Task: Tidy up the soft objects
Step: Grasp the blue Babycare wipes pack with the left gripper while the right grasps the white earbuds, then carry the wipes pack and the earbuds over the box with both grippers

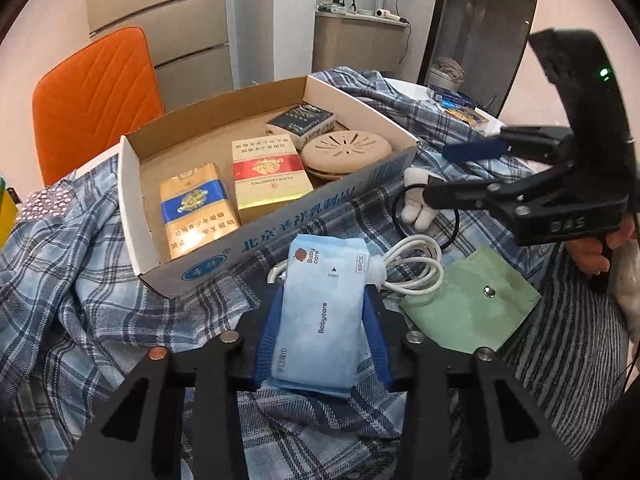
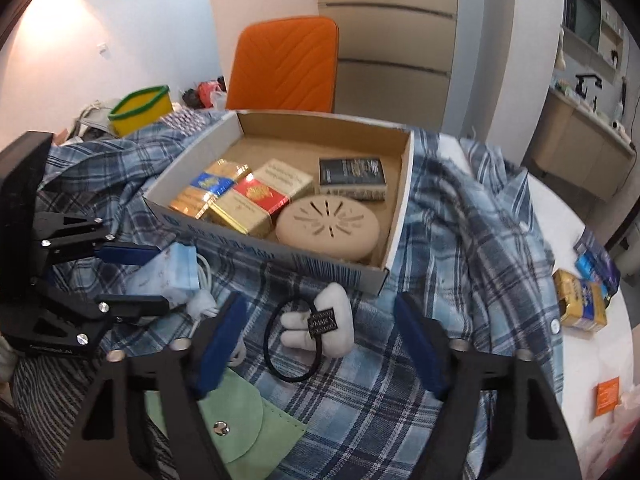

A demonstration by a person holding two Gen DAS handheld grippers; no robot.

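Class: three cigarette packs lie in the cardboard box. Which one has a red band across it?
The middle cigarette pack, white and gold with a red band. The gold pack beside it bears a blue band, and the dark pack at the far end has none.

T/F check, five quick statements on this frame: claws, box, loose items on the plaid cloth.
1. The left claw is shut on the blue Babycare pack. True.
2. The right claw grips the white plush hair tie. False: it straddles it, pads clear.
3. The cardboard box holds a round beige vented case. True.
4. The green snap pouch is in the box. False: it lies on the cloth.
5. The chair is blue. False: orange.
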